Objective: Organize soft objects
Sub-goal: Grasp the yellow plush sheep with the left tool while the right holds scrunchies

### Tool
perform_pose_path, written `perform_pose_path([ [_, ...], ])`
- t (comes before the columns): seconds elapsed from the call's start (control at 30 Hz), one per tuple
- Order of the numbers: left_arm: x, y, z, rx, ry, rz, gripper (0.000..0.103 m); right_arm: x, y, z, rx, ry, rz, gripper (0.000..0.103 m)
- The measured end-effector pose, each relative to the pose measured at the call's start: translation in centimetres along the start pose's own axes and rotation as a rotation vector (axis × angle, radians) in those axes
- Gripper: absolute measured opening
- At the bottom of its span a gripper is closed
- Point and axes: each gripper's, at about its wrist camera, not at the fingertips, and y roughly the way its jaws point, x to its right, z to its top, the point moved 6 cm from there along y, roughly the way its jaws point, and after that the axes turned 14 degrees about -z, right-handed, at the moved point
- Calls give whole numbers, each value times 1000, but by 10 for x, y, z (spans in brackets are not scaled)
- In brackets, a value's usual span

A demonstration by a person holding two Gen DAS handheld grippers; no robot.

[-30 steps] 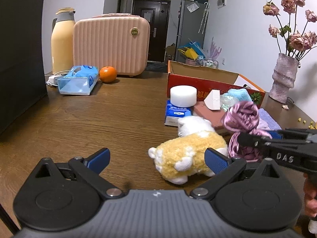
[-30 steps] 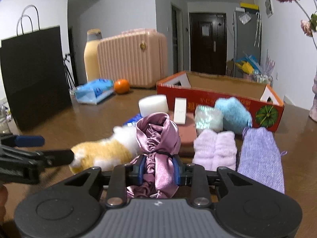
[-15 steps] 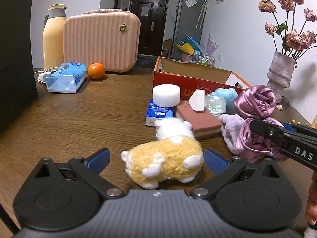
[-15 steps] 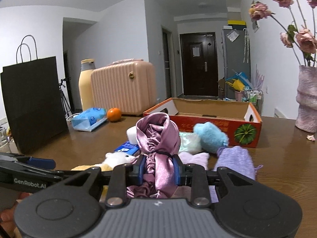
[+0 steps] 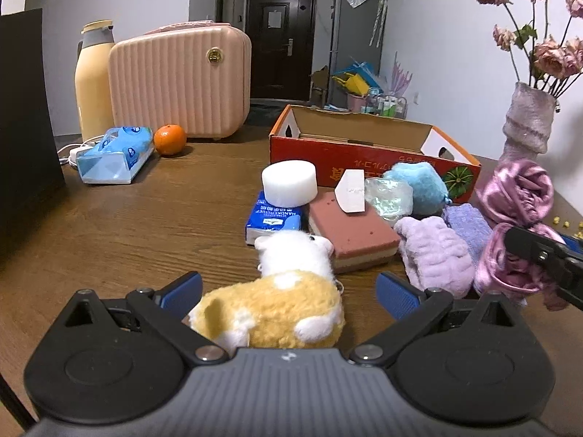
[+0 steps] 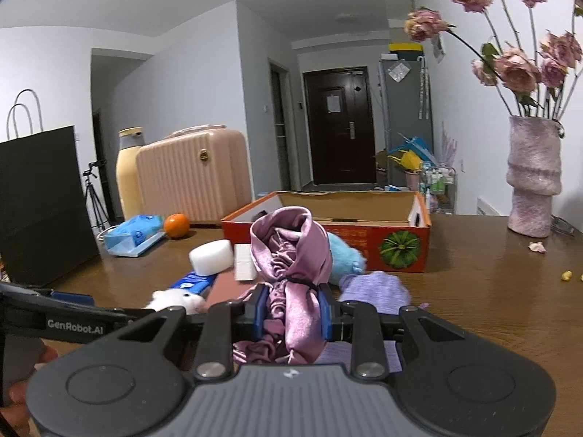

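A yellow and white plush toy (image 5: 277, 309) lies on the wooden table between the wide-apart fingers of my left gripper (image 5: 288, 291), which is open; the blue pads do not press it. My right gripper (image 6: 291, 313) is shut on a bunched pink satin cloth (image 6: 291, 255) and holds it above the table. In the left wrist view the cloth (image 5: 517, 189) hangs at the right edge. Behind stands an open red cardboard box (image 5: 328, 160) (image 6: 382, 247). In front of the box lie a white round sponge (image 5: 289, 182), a blue plush (image 5: 419, 185) and a lilac towel (image 5: 433, 255).
A pink sponge block (image 5: 346, 225) and a blue tissue pack (image 5: 273, 215) sit beside the plush toy. A pink suitcase (image 5: 178, 80), a thermos (image 5: 93, 80), an orange (image 5: 169, 140) and a tissue bag (image 5: 116, 154) stand at the back left. A flower vase (image 6: 532, 182) is at the right and a black bag (image 6: 40, 204) at the left.
My right gripper has raised the satin cloth off the table and carried it toward the box. My left gripper has come up on the plush toy, which now lies between its fingers.
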Motion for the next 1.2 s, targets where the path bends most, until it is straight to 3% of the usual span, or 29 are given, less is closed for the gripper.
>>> perform_pose_path([
  [0.67, -21, 27, -14, -66, -52, 56, 103, 10, 17, -12, -65, 16, -39, 28],
  [1.2, -35, 34, -14, -73, -112, 25, 103, 10, 17, -12, -63, 18, -42, 28],
])
